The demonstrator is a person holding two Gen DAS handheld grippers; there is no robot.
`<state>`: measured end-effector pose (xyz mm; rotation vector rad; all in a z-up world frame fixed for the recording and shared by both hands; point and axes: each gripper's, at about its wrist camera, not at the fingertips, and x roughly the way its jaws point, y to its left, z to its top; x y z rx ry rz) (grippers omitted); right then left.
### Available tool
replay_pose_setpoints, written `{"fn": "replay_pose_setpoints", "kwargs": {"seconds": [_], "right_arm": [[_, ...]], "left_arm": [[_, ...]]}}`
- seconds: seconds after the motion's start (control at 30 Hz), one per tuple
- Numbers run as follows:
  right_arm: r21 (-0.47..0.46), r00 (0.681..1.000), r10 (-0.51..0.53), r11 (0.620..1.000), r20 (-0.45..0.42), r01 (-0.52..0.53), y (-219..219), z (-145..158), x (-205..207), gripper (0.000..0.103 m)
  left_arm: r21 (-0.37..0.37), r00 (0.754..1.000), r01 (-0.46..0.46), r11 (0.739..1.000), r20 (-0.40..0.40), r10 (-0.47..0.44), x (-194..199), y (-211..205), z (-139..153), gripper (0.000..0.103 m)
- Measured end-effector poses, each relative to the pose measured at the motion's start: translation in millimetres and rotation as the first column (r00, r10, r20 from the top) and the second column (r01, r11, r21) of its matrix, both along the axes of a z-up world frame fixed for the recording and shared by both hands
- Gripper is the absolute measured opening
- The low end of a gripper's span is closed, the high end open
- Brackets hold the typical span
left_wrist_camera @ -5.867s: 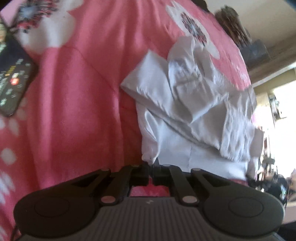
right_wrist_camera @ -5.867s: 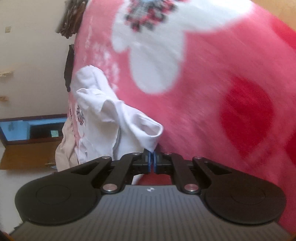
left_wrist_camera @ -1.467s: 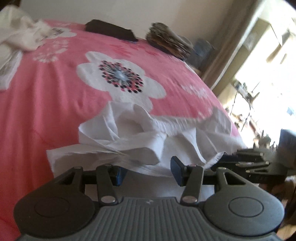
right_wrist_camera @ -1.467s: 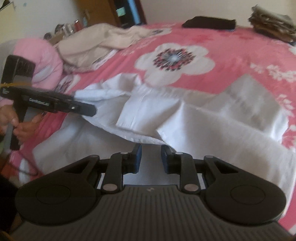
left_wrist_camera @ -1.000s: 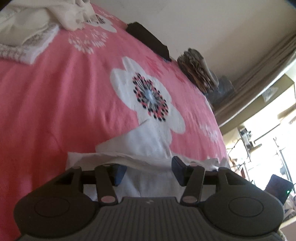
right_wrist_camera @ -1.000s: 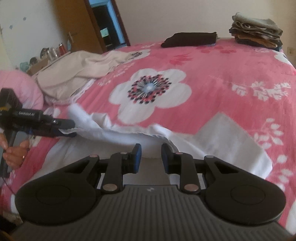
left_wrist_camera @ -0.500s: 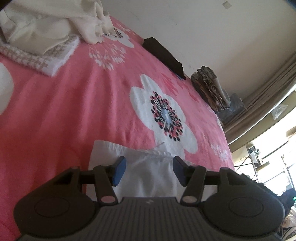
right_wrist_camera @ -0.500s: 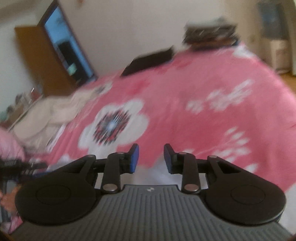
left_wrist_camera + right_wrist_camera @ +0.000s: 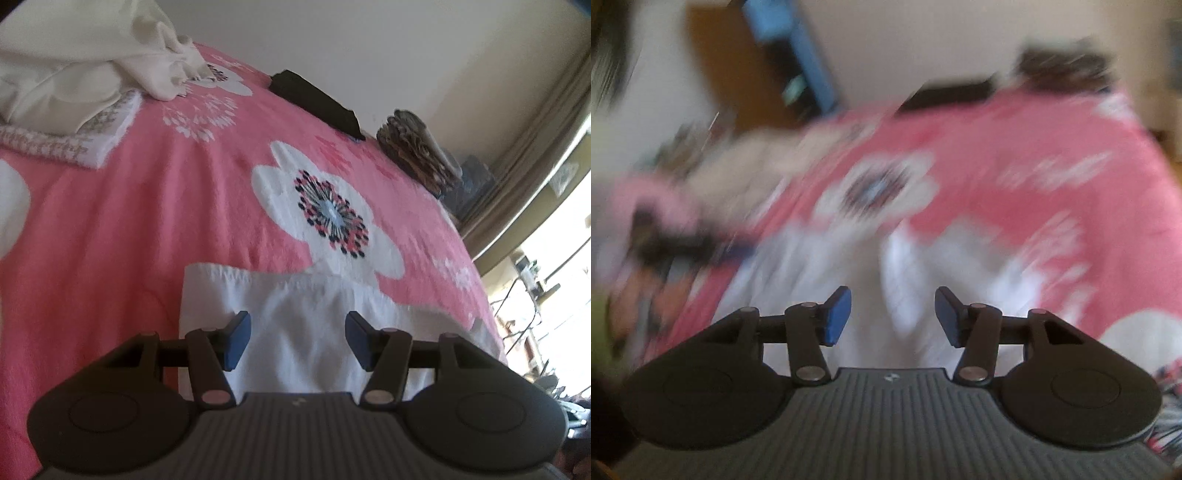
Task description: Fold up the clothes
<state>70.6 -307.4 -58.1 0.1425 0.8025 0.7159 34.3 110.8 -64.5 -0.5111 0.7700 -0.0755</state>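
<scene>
- We see the left gripper (image 9: 295, 334) low centre, tilted, jaws apart over the white cloth (image 9: 295, 314).
- Our right gripper (image 9: 892, 314) likewise gapes, empty, above blurred cloth.

Two fisheye views are taken from just behind each gripper's open fingers, low and close over a pink floral bedspread (image 9: 155, 206). The left wrist view is tilted and faces up the bed toward a pale wall (image 9: 369, 55). The right wrist view is heavily blurred and faces the same way. A white garment (image 9: 303, 325) and a large flower print (image 9: 328, 218) are shared by both views
</scene>
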Motion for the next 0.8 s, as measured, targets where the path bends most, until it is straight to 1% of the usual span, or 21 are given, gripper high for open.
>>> {"fn": "replay_pose_setpoints", "kwargs": {"seconds": [0.03, 0.07, 0.1, 0.17, 0.2, 0.23, 0.3, 0.33, 0.4, 0.5, 0.53, 0.57, 0.63, 0.7, 0.8], "right_arm": [[-0.016, 0.999, 0.037, 0.999, -0.037, -0.038, 7.8, -7.9, 0.5, 0.050], [-0.052, 0.997, 0.049, 0.997, -0.063, -0.052, 14.3, -15.8, 3.0, 0.048], [-0.109, 0.997, 0.026, 0.994, -0.067, -0.033, 18.5, -23.1, 8.8, 0.048], [-0.119, 0.997, -0.071, 0.991, -0.029, 0.067, 11.8, -26.1, 23.3, 0.048], [-0.072, 0.989, -0.146, 0.987, -0.009, 0.145, 1.2, -23.6, 34.5, 0.048], [-0.032, 0.975, -0.221, 0.975, 0.009, 0.221, -9.2, -19.7, 44.2, 0.048], [0.043, 0.935, -0.353, 0.935, 0.043, 0.351, -29.1, -9.6, 61.6, 0.049], [0.080, 0.912, -0.407, 0.912, 0.061, 0.402, -38.7, -3.3, 69.2, 0.049], [0.161, 0.881, -0.467, 0.878, 0.079, 0.451, -53.8, 8.2, 72.8, 0.050], [0.230, 0.874, -0.482, 0.859, 0.059, 0.458, -62.5, 9.9, 64.4, 0.050], [0.229, 0.885, -0.464, 0.866, 0.044, 0.443, -60.4, 7.7, 60.2, 0.050], [0.226, 0.896, -0.443, 0.876, 0.027, 0.426, -57.7, 5.1, 55.8, 0.050], [0.197, 0.922, -0.386, 0.905, 0.009, 0.377, -46.2, -2.9, 46.4, 0.050], [0.174, 0.946, -0.325, 0.931, -0.001, 0.320, -34.3, -8.4, 45.7, 0.050], [0.107, 0.942, -0.334, 0.936, -0.030, 0.335, -23.9, -21.1, 58.4, 0.048]], "left_arm": [[0.013, 1.000, 0.006, 1.000, -0.002, -0.006, -0.2, -2.5, -0.4, 0.058], [0.026, 1.000, 0.012, 1.000, -0.005, -0.012, -0.4, -5.0, -0.7, 0.058], [0.039, 1.000, 0.019, 0.999, -0.008, -0.018, -0.7, -7.5, -1.1, 0.058], [0.051, 1.000, 0.026, 0.998, -0.009, -0.026, -0.9, -9.8, -0.7, 0.058], [0.055, 1.000, 0.028, 0.998, -0.010, -0.027, -1.1, -10.2, -0.3, 0.058], [0.058, 1.000, 0.027, 0.998, -0.010, -0.027, -1.5, -10.0, 0.1, 0.058], [0.061, 1.000, 0.022, 0.998, -0.008, -0.021, -2.4, -9.2, 0.6, 0.058], [0.062, 1.000, 0.018, 0.998, -0.008, -0.018, -2.9, -8.7, 0.6, 0.058], [0.064, 1.000, 0.011, 0.998, -0.008, -0.011, -3.9, -8.0, 0.6, 0.058], [0.086, 1.000, 0.010, 0.996, -0.007, -0.010, -4.1, -7.9, 0.3, 0.058], [0.105, 1.000, 0.015, 0.994, -0.007, -0.015, -3.2, -8.8, 0.4, 0.058], [0.140, 1.000, 0.024, 0.990, -0.008, -0.023, -1.5, -10.8, 0.7, 0.058], [0.212, 0.999, 0.041, 0.976, -0.006, -0.041, 2.4, -15.7, 0.9, 0.059], [0.247, 0.998, 0.061, 0.967, -0.012, -0.060, 6.8, -19.5, -0.5, 0.059], [0.290, 0.997, 0.083, 0.953, -0.024, -0.080, 10.6, -26.0, -4.2, 0.060]]}}
